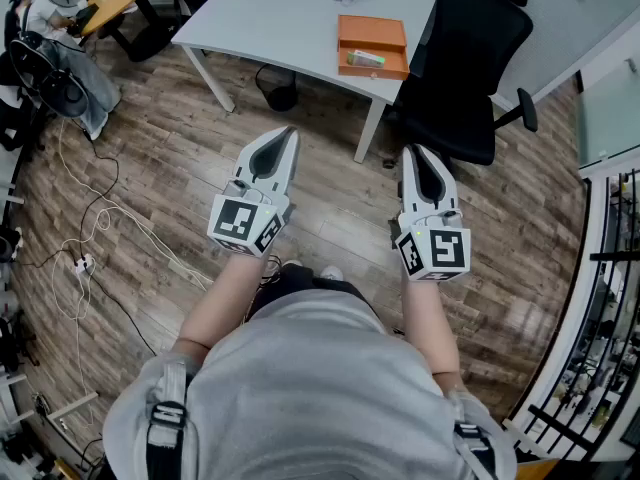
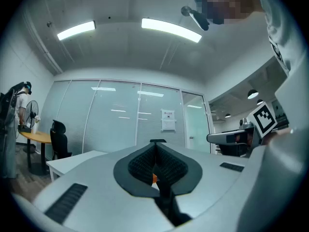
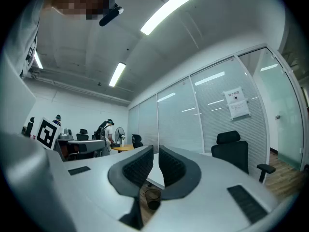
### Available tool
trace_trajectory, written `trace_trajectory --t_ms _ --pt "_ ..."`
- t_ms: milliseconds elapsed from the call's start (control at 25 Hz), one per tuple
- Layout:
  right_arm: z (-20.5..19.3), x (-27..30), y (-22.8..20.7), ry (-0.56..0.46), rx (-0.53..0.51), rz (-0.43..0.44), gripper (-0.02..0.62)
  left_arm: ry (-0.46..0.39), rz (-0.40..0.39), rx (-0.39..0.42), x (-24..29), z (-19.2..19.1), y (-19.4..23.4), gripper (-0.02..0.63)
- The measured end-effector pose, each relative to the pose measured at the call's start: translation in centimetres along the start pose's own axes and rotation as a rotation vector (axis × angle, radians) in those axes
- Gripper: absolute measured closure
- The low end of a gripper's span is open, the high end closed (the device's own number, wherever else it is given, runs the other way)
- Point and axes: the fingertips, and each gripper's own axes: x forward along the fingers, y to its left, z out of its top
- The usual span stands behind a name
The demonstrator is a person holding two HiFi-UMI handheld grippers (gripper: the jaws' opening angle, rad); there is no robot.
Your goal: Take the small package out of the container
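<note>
Left claw [image 1: 286, 133]: clenched, empty, held above the wooden floor [image 1: 170, 158]. Orange container [image 1: 372, 30]: lies on the white desk [image 1: 290, 18] well ahead, with the small package [image 1: 366, 59] inside, towards its near edge. Right claw [image 1: 411, 152]: clenched, empty, near the black chair [image 1: 470, 48].

We can barely make out the small package [image 1: 365, 59] in the orange container [image 1: 372, 30]: a pale green strip, its print too small to read. The white table [image 1: 290, 18] runs off the top edge, and the black office chair [image 1: 462, 58] covers its right corner. In the left gripper view the left gripper [image 2: 155, 144] blocks nearly everything, leaving us an orange sliver [image 2: 154, 178], too little to name. In the right gripper view a dark bin [image 3: 153, 197] peeks out half hidden. Our hands sit out of sight behind the left marker cube [image 1: 243, 223] and the right marker cube [image 1: 435, 251].
</note>
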Motion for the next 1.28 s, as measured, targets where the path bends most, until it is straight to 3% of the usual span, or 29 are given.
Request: trace_trajectory --t_ms 440,640,880,1280 --pt "1.4 -0.1 0.1 -0.084 0.053 0.027 0.529 0.02 0.012 0.0 0.0 -0.6 0.7 0.586" --pt "-0.1 2.9 -0.8 -0.077 0.06 0.019 0.529 0.028 0.011 -0.003 2.3 -2.2 3.2 0.586" --pt "-1.2 10.3 -1.0 -0.07 0.052 -0.003 0.529 0.024 -0.029 0.025 6.9 -3.3 8.7 0.586" --pt "0.1 26.3 -2.6 -0.095 0.024 -0.084 0.529 -0.027 -0.142 -0.016 19.6 -1.7 21.1 0.586"
